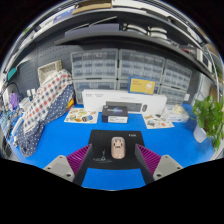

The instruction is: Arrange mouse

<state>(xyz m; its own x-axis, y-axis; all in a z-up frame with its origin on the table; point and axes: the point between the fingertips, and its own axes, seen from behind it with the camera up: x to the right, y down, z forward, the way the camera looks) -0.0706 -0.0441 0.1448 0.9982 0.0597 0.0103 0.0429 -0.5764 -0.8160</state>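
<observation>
A beige mouse (118, 149) lies on a black mouse mat (103, 144) on the blue table (60, 141). It sits toward the right half of the mat, pointing away from me. My gripper (113, 157) is open, its pink-padded fingers (78, 157) spread wide on either side of the mat. The mouse stands between them with wide gaps on both sides, resting on the mat. A small white mark is printed on the mat's left part.
A white box (122, 101) stands beyond the mat with a dark device (115, 113) in front of it. Printed sheets (79, 115) lie left and right. A person in a checkered shirt (45, 105) sits left. A green plant (209, 115) stands right. Drawer cabinets line the back.
</observation>
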